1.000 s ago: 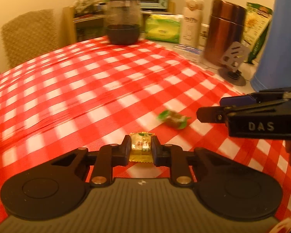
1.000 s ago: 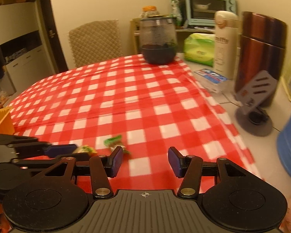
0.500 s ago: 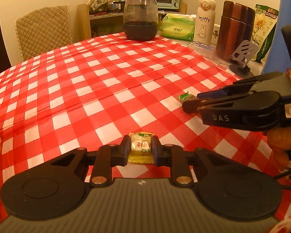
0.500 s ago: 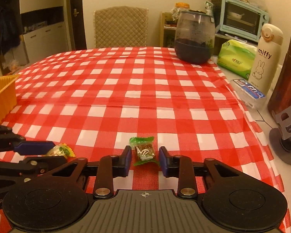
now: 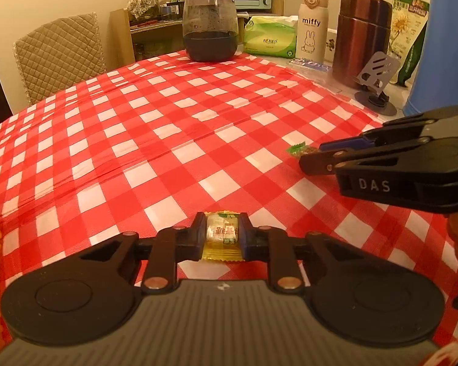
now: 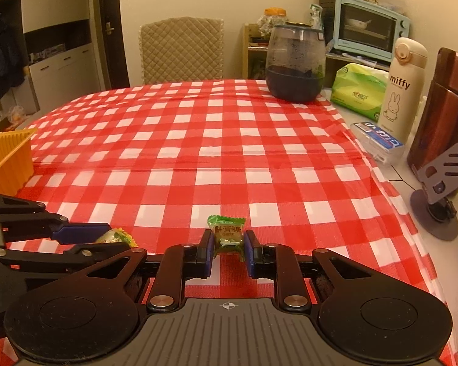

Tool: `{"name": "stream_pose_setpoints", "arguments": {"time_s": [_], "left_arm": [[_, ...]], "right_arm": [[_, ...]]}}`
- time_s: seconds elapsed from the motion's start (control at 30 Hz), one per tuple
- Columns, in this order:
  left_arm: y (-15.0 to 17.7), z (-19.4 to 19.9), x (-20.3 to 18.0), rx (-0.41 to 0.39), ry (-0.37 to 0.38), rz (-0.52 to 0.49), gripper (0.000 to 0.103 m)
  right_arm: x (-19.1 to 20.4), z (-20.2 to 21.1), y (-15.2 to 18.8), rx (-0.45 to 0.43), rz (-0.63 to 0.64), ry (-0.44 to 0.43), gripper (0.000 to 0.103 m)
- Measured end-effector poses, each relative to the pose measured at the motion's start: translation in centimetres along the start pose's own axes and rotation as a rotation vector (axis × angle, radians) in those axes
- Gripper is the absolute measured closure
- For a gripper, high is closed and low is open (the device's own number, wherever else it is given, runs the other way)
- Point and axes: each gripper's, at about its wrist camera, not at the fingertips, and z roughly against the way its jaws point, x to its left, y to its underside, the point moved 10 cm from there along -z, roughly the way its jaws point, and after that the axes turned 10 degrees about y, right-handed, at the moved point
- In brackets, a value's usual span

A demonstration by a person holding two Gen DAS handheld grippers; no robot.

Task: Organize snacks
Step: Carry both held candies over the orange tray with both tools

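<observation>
My left gripper point(image 5: 222, 238) is shut on a yellow-wrapped candy point(image 5: 222, 235), just above the red checked tablecloth point(image 5: 168, 128). In the right wrist view my right gripper point(image 6: 229, 245) is shut on a green-wrapped candy point(image 6: 227, 233), its pads pressing both sides. The left wrist view shows the right gripper point(image 5: 314, 155) from the side at the right, with the green candy point(image 5: 299, 149) sticking out of its tips. At the left of the right wrist view the left gripper point(image 6: 107, 239) holds the yellow candy point(image 6: 116, 236).
An orange basket point(image 6: 6, 158) stands at the table's left edge. At the far end sit a dark glass jar point(image 6: 294, 64), a green tissue pack point(image 6: 358, 90), a miffy flask point(image 6: 403, 85), a brown canister point(image 6: 445, 109) and a grey stand point(image 6: 439, 195). A chair point(image 6: 180, 48) is behind.
My right gripper moved over the green candy and its jaws shut on it. The left gripper kept its hold on the yellow candy.
</observation>
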Motion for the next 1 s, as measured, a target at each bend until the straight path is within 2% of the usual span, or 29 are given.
{"name": "stream_pose_setpoints", "arguments": {"time_s": [0.23, 0.63, 1.0], "left_arm": [[-0.6, 2.9, 0.1, -0.019, -0.013, 0.038, 0.084], [-2.2, 11.4, -1.1, -0.069, -0.045, 0.099, 0.084], [-1.0, 19.2, -1.7, -0.106, -0.091, 0.179, 0.084]], "right_arm": [[0.0, 2.6, -0.3, 0.0, -0.024, -0.004, 0.082], [1.3, 10.1, -1.8, -0.022, -0.066, -0.014, 0.082], [4.3, 17.5, -3.2, -0.077, -0.069, -0.051, 0.082]]}}
